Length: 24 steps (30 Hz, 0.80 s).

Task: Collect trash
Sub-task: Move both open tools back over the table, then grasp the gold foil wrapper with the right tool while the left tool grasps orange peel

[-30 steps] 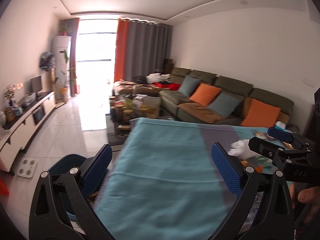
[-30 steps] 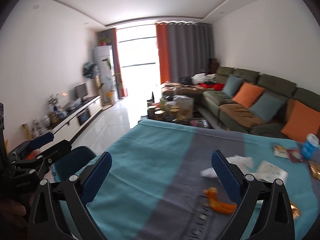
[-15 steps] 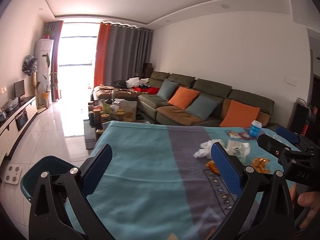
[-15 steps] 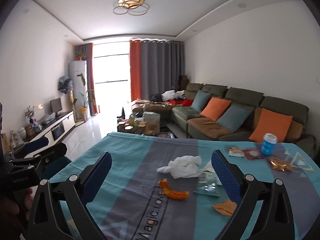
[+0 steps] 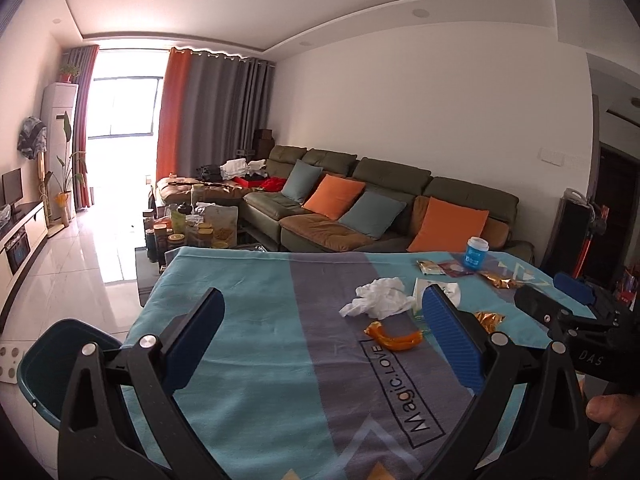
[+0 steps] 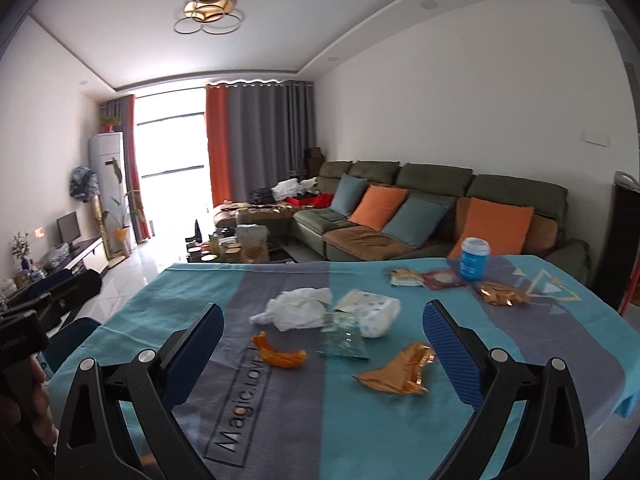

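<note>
Both of our views have swung right since a second ago, so the litter that sat at the frame edge now lies ahead of us on the worktop [image 6: 400, 440], which is covered by a teal and grey cloth.

Our left gripper [image 5: 320, 336] and right gripper [image 6: 320, 340] each hover above the near part of the cloth, jaws spread wide and holding nothing.

From the right wrist we see the trash plainly: a crumpled white tissue [image 6: 298, 307], an orange peel [image 6: 280, 354] just in front of it, a clear greenish wrapper [image 6: 343, 338] touching a white printed packet [image 6: 372, 312], and a gold foil wrapper [image 6: 400, 370] nearest the right jaw. Farther back lie flat sachets [image 6: 424, 279], a blue cup [image 6: 474, 259] and another gold wrapper [image 6: 500, 294].

The left wrist view hides most of the packet and the wrapper behind its right finger, though the tissue [image 5: 380, 298] and peel [image 5: 394, 338] stay visible. Only this view shows the dark teal bin [image 5: 48, 356] fully, on the floor off the worktop's left edge; its contents we cannot make out.

Bare cloth stretches between the left gripper and the litter.
</note>
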{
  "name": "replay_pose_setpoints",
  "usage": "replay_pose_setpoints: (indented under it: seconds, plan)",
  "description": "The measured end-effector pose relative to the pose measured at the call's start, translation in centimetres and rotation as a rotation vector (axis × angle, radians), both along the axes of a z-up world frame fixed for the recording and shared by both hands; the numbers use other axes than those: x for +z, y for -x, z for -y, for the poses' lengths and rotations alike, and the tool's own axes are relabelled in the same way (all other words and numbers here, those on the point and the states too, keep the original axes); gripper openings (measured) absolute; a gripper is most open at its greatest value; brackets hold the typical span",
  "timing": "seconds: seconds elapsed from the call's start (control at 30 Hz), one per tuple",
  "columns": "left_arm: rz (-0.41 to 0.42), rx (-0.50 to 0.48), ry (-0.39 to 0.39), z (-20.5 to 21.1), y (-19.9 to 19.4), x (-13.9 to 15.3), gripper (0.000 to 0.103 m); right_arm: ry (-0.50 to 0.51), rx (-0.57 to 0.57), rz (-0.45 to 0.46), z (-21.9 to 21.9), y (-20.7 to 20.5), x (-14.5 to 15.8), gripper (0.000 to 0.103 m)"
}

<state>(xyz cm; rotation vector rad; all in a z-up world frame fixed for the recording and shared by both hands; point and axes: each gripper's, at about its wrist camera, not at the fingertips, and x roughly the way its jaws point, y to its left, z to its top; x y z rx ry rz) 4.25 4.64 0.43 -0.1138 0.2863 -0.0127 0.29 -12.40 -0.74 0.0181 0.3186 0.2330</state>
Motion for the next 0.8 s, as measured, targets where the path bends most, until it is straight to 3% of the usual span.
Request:
replay_pose_setpoints:
  seconds: [0.43,0.8]
  plan:
    - [-0.032,-0.009,0.003,0.5,-1.4,-0.9,0.097,0.008,-0.052,-0.025,1.3,-0.4,-0.6,0.096]
    - [-0.089,-0.082,-0.037,2.6,-4.9,-2.1,0.097,-0.039,-0.124,-0.121,3.8,-3.1,-2.4,0.096]
